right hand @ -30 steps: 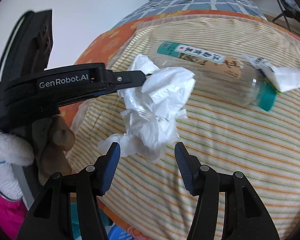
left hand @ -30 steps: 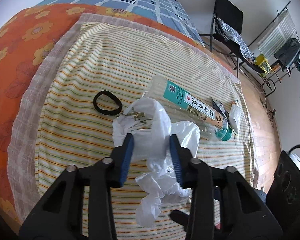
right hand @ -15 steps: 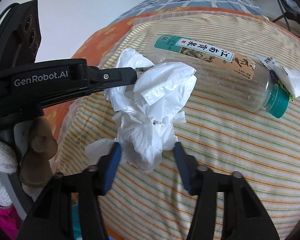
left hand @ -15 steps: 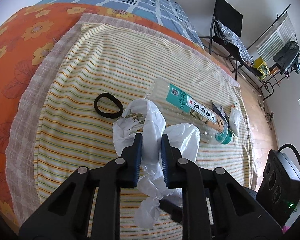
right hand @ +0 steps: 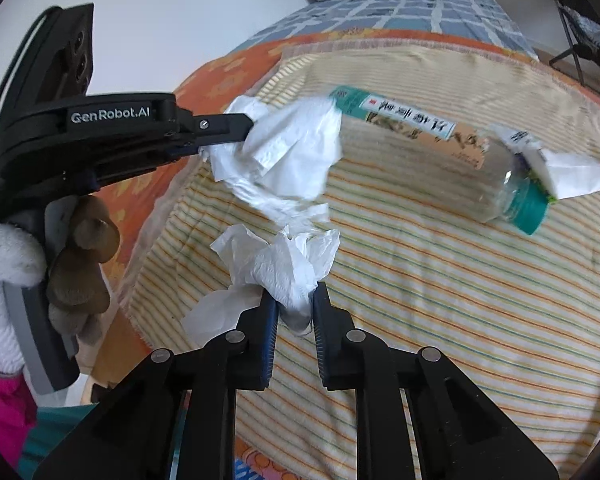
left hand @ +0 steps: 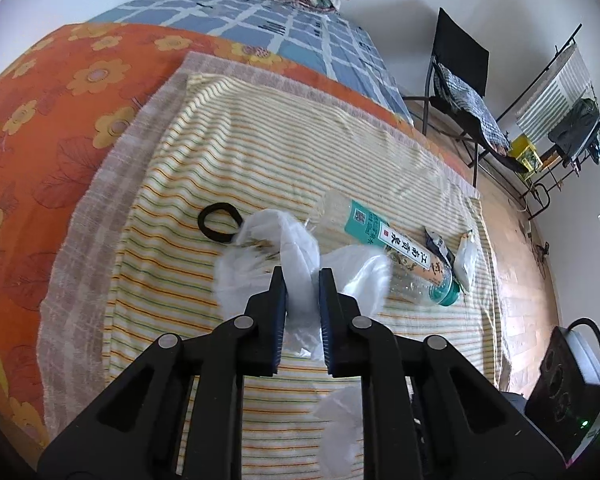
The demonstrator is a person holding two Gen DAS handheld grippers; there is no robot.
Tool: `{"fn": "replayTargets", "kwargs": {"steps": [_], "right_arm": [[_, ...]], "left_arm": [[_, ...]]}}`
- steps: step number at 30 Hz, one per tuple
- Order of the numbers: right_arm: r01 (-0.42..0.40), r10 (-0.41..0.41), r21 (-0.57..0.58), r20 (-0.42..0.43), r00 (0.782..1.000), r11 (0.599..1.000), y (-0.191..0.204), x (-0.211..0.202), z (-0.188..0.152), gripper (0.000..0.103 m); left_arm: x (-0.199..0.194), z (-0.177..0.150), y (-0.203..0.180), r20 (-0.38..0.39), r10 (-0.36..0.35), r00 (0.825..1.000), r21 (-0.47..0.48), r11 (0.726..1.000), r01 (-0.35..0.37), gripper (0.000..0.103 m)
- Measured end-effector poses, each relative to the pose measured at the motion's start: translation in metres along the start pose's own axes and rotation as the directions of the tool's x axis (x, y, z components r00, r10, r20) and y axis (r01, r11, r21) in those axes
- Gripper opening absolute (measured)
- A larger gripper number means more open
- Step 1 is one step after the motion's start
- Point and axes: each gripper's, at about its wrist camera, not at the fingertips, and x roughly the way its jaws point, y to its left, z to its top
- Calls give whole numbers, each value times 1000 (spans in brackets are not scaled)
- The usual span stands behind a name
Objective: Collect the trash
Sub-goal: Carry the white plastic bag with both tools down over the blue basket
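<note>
Left wrist view: left tool (left hand: 302, 280), jaws just closing, clamps one crumpled white plastic bag (left hand: 300, 252) above the striped blanket (left hand: 260, 152) on the bed. One plastic bottle (left hand: 388, 248) with teal cap lies just right of it, one black hair tie (left hand: 218, 222) to the left, two small wrappers (left hand: 462, 256) past the cap.

Right wrist view: right tool (right hand: 293, 300), jaws just closing, pinches one white tissue wad (right hand: 288, 264). The bag hangs from the left tool, apart from the wad. Bottle on blanket; one white wrapper (right hand: 568, 168) at its cap.

"GenRobot.AI" is printed in white on the left hand-held gripper (right hand: 246, 130); the bottle (right hand: 440, 148) label's characters are unreadable.
</note>
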Motion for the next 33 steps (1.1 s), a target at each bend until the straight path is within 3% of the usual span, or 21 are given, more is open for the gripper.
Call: {"fn": "replayTargets", "kwargs": {"steps": [19,33], "right_arm": [[86,-80,-63,86,993,994,1,-68,-21,15],[113,-101,-109,107,989,988,11,-117,-59,15]], "left_arm": [[-62,-11,-16,92,-29,995,73,997,22,13],[-94,-64,-49,68,-62,996,211,976,46,13]]}}
